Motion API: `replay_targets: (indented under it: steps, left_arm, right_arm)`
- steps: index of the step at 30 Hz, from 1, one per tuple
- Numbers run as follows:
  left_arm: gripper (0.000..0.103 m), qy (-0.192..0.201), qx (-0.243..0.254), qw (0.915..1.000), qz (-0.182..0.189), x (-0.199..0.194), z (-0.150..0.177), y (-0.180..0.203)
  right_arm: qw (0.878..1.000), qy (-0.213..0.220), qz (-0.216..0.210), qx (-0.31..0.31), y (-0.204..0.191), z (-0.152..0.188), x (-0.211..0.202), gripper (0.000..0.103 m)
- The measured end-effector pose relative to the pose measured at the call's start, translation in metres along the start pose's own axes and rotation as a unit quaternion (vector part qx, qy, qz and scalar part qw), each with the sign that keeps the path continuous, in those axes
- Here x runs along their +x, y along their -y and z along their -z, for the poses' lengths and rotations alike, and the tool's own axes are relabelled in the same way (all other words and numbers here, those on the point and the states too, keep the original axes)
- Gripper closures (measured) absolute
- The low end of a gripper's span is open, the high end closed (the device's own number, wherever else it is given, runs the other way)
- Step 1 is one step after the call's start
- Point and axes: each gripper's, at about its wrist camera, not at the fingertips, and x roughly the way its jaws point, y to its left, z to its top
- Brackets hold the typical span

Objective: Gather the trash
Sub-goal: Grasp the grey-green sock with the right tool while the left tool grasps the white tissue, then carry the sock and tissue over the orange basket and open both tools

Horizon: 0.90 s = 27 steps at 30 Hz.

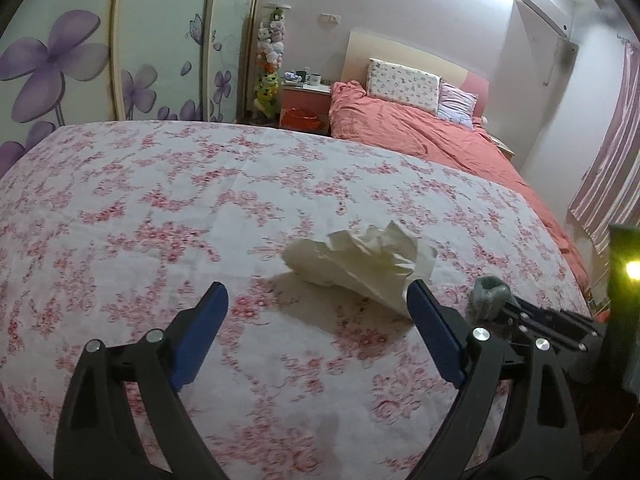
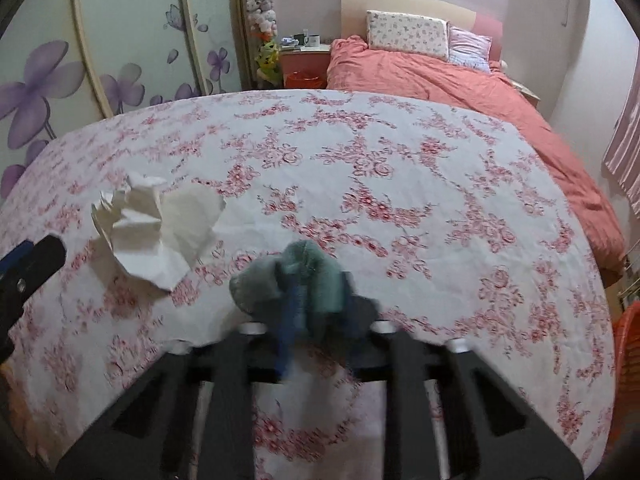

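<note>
Left wrist view places the crumpled white tissue (image 1: 362, 258) on the floral cloth (image 1: 160, 208), toward the table's near right corner and just ahead of our left gripper (image 1: 318, 304). We judge this tissue to be the next item of trash. It sits loose and puffed up, so it should compress easily under a pinch.

We hold the left gripper wide apart and empty. Its right blue finger (image 1: 434, 328) overlaps the tissue's near edge; we cannot tell whether they touch. The wide spread suits the tissue's bulk, since the jaws must pass both sides of it.

Right wrist view shows our right gripper (image 2: 310, 300) clenched on a grey-green wad (image 2: 296, 276), apparently a second piece of trash. The wad bulges out ahead of the fingertips, near the table's front edge. The blur hides the pads, but the jaws stand nearly together around the material.

An orange basket (image 2: 628, 344) shows beyond the table's right edge; we judge it a possible drop point.
</note>
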Motion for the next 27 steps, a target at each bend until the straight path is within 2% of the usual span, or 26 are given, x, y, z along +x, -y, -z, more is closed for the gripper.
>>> replay_targets:
  steps: [5,10,16,18,21,22,24,25,27]
  left_arm:
    - [0.009,-0.009,0.001,0.9999,0.007,0.014,-0.006,0.013]
    - [0.009,-0.020,0.021,0.9994,-0.019,0.035,-0.011,0.025]
    - [0.012,-0.044,0.027,0.9979,-0.039,0.054,-0.010,0.028]
    - [0.020,-0.051,0.029,0.9976,-0.038,0.057,-0.011,0.029]
    - [0.038,-0.066,0.034,0.9967,-0.033,0.064,-0.011,0.029]
    - [0.047,-0.073,0.036,0.9963,-0.028,0.066,-0.011,0.030]
    - [0.059,-0.071,0.038,0.9965,-0.022,0.066,-0.011,0.031]
    - [0.075,-0.072,0.041,0.9964,-0.015,0.067,-0.011,0.032]
    - [0.084,-0.072,0.044,0.9964,-0.010,0.066,-0.010,0.033]
  right_arm:
    - [0.999,0.023,-0.011,0.038,0.025,0.008,-0.021,0.090]
    - [0.997,0.039,-0.018,0.057,0.043,0.013,-0.037,0.090]
    - [0.997,0.039,-0.026,0.067,0.051,0.016,-0.039,0.090]
    - [0.996,0.038,-0.029,0.069,0.054,0.019,-0.040,0.090]
    - [0.996,0.035,-0.031,0.074,0.057,0.022,-0.040,0.090]
    - [0.996,0.035,-0.032,0.074,0.057,0.022,-0.040,0.090]
    - [0.996,0.035,-0.032,0.076,0.061,0.025,-0.042,0.090]
    - [0.996,0.035,-0.032,0.077,0.063,0.025,-0.043,0.090]
    - [0.996,0.036,-0.032,0.080,0.065,0.027,-0.045,0.090]
